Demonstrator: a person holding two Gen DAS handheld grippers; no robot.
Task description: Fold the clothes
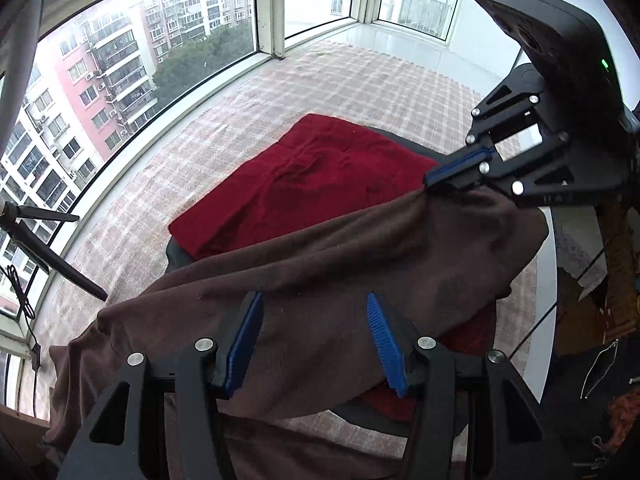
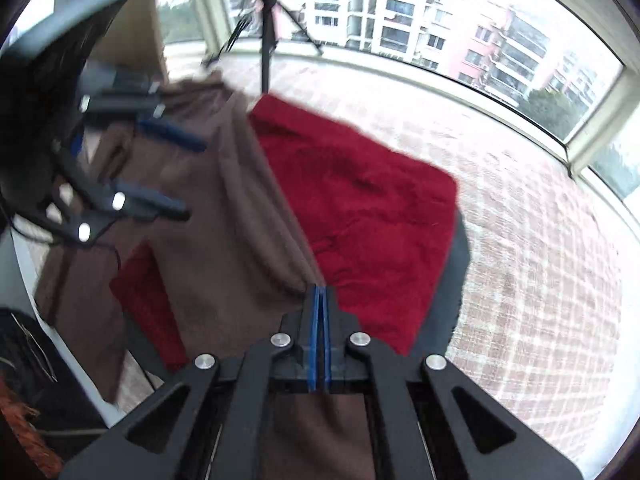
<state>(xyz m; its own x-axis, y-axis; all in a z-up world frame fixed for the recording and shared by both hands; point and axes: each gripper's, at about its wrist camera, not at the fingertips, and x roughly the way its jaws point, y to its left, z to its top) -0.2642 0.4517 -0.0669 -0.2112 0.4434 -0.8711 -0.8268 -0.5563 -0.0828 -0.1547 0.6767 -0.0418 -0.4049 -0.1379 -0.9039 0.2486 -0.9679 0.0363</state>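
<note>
A brown cloth (image 1: pixel 340 248) hangs stretched above a folded red cloth (image 1: pixel 312 176) that lies flat on the checked mat. My right gripper (image 1: pixel 430 180) is shut on the brown cloth's upper edge; in the right wrist view its blue pads meet at the tips (image 2: pixel 320 292) with the brown cloth (image 2: pixel 224 208) pinched there. My left gripper (image 1: pixel 316 340) is open, its blue pads wide apart over the sagging brown cloth, which they do not press. The right wrist view shows the left gripper (image 2: pixel 180 176) blurred at the left, with the red cloth (image 2: pixel 368 216) beside it.
A dark garment (image 1: pixel 178 252) lies under the red cloth. The checked mat (image 1: pixel 360 76) runs up to a curved window sill. A tripod (image 1: pixel 52 256) stands at the mat's window side. Dark bags and clutter (image 1: pixel 600 380) sit off the mat on the right.
</note>
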